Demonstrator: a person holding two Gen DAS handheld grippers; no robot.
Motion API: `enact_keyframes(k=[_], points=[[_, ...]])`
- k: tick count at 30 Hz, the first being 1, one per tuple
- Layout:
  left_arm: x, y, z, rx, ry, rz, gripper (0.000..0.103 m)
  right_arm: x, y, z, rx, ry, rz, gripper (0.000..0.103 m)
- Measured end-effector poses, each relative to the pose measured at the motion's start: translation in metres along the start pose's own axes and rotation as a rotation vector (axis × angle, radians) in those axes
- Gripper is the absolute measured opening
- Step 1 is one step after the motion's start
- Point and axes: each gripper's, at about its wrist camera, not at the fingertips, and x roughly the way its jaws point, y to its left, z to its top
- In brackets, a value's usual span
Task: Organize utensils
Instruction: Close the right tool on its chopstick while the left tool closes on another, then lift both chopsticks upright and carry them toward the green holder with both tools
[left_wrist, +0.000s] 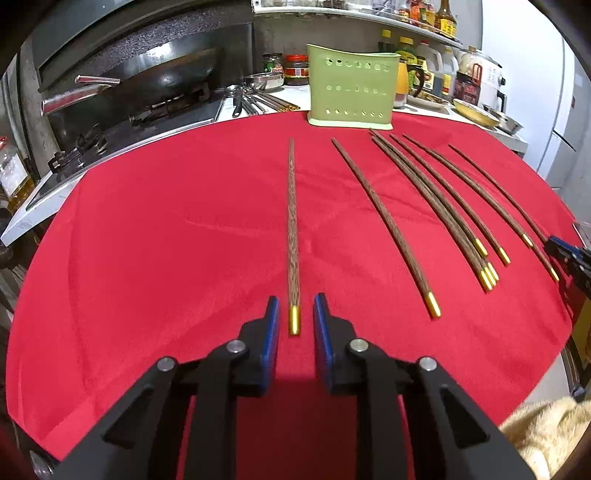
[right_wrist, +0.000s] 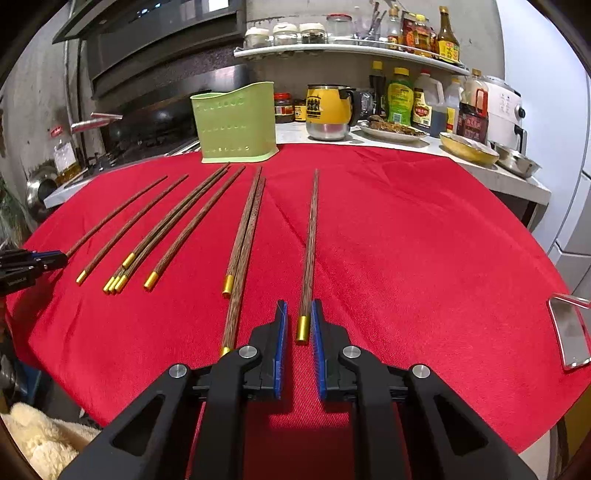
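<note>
Several dark wooden chopsticks with gold caps lie in a row on a red cloth (left_wrist: 147, 240). A green perforated utensil holder (left_wrist: 351, 88) stands upright at the cloth's far edge; it also shows in the right wrist view (right_wrist: 236, 122). My left gripper (left_wrist: 294, 310) is open, its blue pads either side of the gold cap of the leftmost chopstick (left_wrist: 292, 229), not touching it. My right gripper (right_wrist: 298, 314) is open around the cap end of the rightmost chopstick (right_wrist: 309, 251), with a narrow gap. Each gripper shows at the edge of the other's view.
A stove with a black wok (left_wrist: 162, 74) is at the far left. Jars, sauce bottles, a yellow mug (right_wrist: 327, 110), plates and a white cooker (right_wrist: 502, 110) crowd the counter behind the cloth. A metal cleaver blade (right_wrist: 569, 332) lies at the cloth's right edge.
</note>
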Motion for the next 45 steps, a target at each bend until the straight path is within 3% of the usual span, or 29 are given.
enact_keyframes(k=[5,7,11,17,22,27,35,45], points=[[0.003,-0.004,0.002,0.015,-0.003,0.068,0.007,-0.003,-0.002,-0.004,0.009,-0.013,0.003,0.014],[0.002,-0.002,0.003,0.004,0.001,0.062,0.007,-0.003,-0.003,-0.004,0.016,-0.022,-0.001,0.008],[-0.012,-0.002,0.006,-0.011,-0.043,0.05,0.007,-0.006,-0.007,0.0,0.053,-0.018,0.012,0.007],[-0.072,-0.004,0.025,-0.004,-0.233,0.046,0.007,-0.044,-0.003,0.023,0.032,-0.112,0.006,0.007],[-0.13,0.0,0.05,-0.005,-0.417,0.035,0.007,-0.084,-0.003,0.063,0.041,-0.234,0.019,0.007],[-0.166,0.002,0.072,0.0,-0.533,0.034,0.007,-0.109,-0.003,0.104,0.037,-0.302,0.018,0.007],[-0.167,0.003,0.09,-0.008,-0.544,0.021,0.007,-0.124,-0.005,0.145,0.015,-0.323,-0.003,0.007],[-0.157,0.012,0.102,-0.013,-0.489,-0.016,0.007,-0.107,-0.006,0.177,-0.006,-0.319,-0.013,0.007]])
